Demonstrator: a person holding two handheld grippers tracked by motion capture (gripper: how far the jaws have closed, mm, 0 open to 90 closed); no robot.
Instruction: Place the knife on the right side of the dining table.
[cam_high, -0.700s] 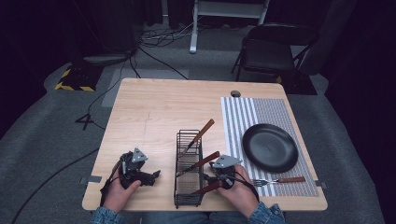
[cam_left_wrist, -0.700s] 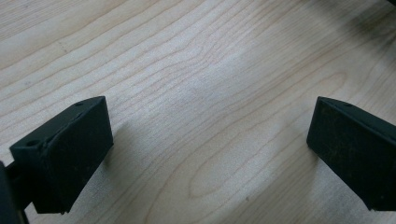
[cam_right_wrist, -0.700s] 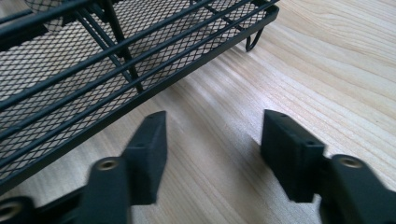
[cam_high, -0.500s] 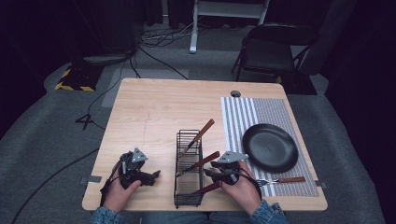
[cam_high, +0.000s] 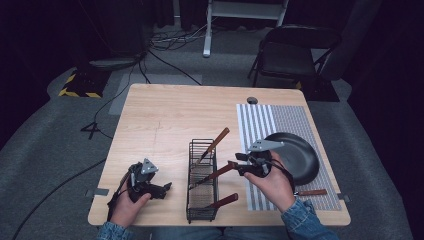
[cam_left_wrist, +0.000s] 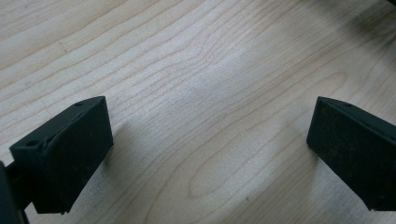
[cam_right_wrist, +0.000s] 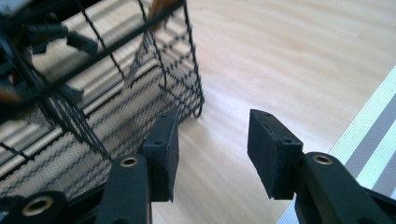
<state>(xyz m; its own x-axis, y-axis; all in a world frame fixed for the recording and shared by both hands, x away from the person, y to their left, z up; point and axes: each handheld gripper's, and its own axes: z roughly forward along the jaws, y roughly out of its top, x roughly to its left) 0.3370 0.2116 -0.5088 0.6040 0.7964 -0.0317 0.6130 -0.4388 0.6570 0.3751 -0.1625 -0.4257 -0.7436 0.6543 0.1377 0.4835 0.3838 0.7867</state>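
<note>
High view showed a wire basket (cam_high: 202, 180) near the front edge of the table (cam_high: 165, 115), with three wooden-handled utensils standing or leaning in it: one (cam_high: 214, 144) at the far end, one (cam_high: 218, 172) in the middle and one (cam_high: 223, 200) at the near end. A fourth utensil (cam_high: 311, 192) lay on the striped mat (cam_high: 260, 122), in front of the dark plate (cam_high: 300, 155). The right gripper (cam_high: 238, 166) was just beside the basket's right wall, its jaws apart with nothing between them. The left gripper (cam_high: 165, 188) rested on bare wood, jaws spread wide and empty. By my reading, three utensils were sorted and the one on the mat remained.
</note>
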